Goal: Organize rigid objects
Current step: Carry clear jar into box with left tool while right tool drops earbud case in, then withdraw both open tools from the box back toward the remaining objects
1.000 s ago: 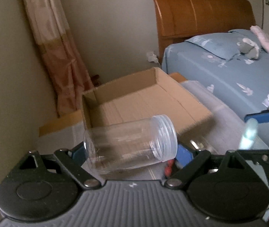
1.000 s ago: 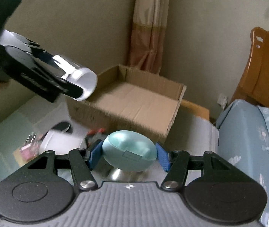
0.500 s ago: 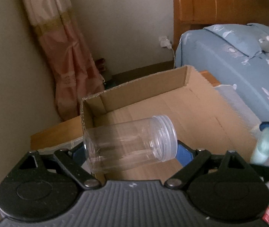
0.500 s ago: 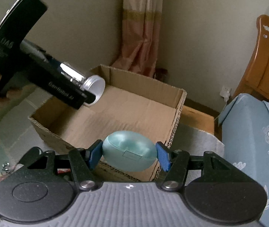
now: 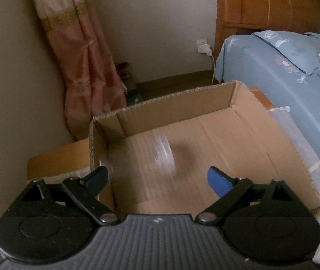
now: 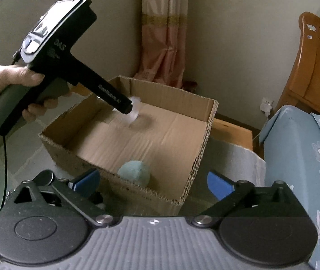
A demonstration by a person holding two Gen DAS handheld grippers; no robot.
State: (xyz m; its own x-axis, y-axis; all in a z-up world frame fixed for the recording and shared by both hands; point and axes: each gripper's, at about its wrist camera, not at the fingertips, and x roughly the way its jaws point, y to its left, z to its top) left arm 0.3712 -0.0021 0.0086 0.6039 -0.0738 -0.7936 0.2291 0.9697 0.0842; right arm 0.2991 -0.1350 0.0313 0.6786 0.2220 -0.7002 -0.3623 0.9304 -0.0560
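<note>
Right wrist view showed both tongs, right tongs (image 6: 152, 181) and left tongs (image 5: 157, 180), opening, empty, over the cardboard box (image 6: 201, 157), where the light, slippery clear plastic jar (image 5: 160, 153) and smooth teal egg-shaped case (image 6: 135, 172) lay.

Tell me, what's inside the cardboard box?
Inside the cardboard box sits a pale green egg-shaped case by the near wall, plus a blurry clear plastic jar dropping toward the far side. The near wall hides the case's bottom and the floor just behind it.
</note>
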